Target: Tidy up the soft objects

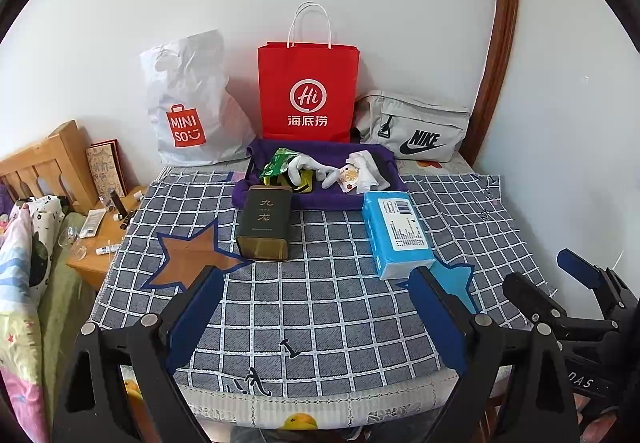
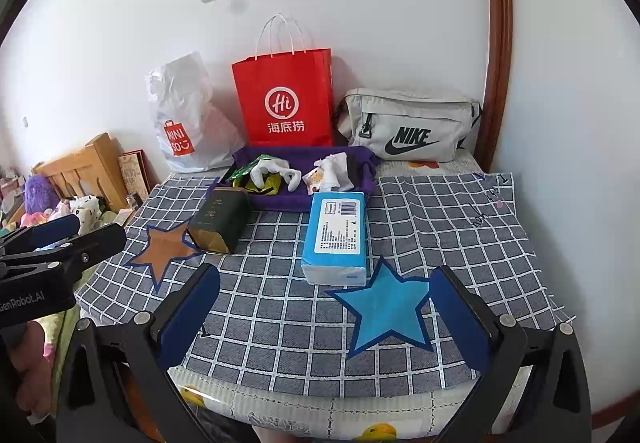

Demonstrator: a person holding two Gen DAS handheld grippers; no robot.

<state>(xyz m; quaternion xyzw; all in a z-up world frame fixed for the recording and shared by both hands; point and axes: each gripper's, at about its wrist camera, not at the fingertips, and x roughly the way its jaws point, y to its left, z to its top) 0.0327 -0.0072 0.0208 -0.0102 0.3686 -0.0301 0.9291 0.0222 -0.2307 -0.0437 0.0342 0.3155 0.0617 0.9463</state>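
Here, taking the purple tray (image 1: 320,199) as landmark: behind it, from left to right, a white plastic bag (image 1: 188,103), a red paper bag (image 1: 308,91) and a grey pouch (image 1: 416,127) are leaned against the wall. Inside the tray a green packet (image 1: 278,161), white gloves (image 1: 316,167) and crumpled white cloth (image 1: 370,173) are piled loosely. Against its front edge a dark tin (image 1: 266,225) and a blue tissue pack (image 1: 398,233) are laid. The left gripper (image 1: 316,323) and right gripper (image 2: 324,327) are held wide open, empty.

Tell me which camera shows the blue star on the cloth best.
The right wrist view: the blue star lies whole between that gripper's fingers. In the left wrist view the blue star is mostly hidden behind a finger.
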